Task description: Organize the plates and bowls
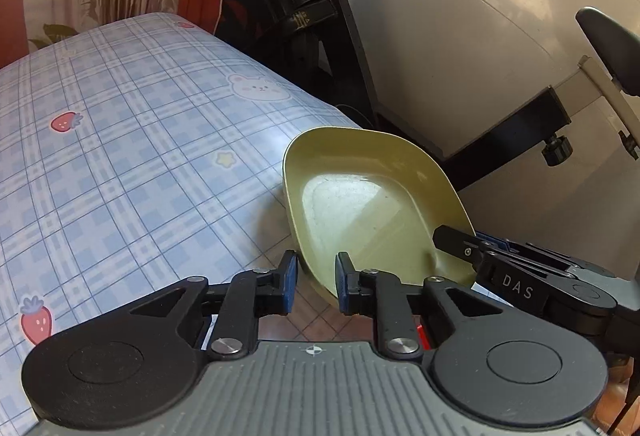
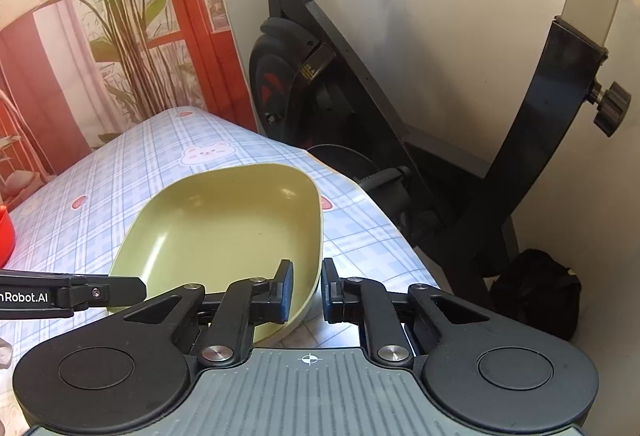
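At the table edge nearest the exercise bike we see the green bowl, its near end hanging off the table over the floor tiles. Its long axis runs from us back toward the table's middle. Left tool looks clenched on the near rim. Right tool is clenched on the rim's bike-side corner. Both are equally near. We can't tell if the bowl rests on the table or is lifted. Open room lies across the table's middle; the bike crowds the table's far side.

Left gripper, right gripper, fingers seemingly clamped
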Tool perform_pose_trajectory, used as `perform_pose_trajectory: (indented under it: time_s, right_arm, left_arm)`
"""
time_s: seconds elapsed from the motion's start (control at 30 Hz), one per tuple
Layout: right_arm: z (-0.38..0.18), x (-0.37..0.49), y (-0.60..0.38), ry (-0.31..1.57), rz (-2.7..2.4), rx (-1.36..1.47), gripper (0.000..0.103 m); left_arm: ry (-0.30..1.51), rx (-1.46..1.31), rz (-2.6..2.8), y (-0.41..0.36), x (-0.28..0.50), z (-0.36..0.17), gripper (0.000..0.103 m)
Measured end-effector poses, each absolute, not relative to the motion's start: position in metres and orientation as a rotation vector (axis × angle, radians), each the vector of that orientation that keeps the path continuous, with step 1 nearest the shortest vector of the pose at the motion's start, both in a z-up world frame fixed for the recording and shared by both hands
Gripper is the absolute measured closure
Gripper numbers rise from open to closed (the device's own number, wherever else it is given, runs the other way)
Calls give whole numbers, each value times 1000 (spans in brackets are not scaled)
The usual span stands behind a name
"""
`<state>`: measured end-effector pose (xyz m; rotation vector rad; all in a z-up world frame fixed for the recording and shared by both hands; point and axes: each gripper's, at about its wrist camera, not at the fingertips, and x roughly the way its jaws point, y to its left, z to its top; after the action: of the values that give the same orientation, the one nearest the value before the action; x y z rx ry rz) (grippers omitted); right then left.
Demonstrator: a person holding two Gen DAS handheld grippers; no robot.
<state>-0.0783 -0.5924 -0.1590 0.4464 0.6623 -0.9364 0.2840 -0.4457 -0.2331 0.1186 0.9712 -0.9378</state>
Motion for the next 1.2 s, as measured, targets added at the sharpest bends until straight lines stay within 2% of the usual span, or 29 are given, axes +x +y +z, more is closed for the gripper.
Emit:
perform_pose_trajectory:
  time_s: [0.2, 0.57, 1.2]
  right_arm:
    - [-140, -70, -586, 631, -909, 416, 93]
    - [-84, -32, -530, 561, -780, 361, 92]
    - [-48, 68, -344, 614, -411, 289, 90]
  left_arm:
    - [950, 86, -927, -433, 288, -225, 87]
    - [822, 15, -815, -357, 272, -161, 87]
    - [698, -105, -495, -142, 206, -79, 87]
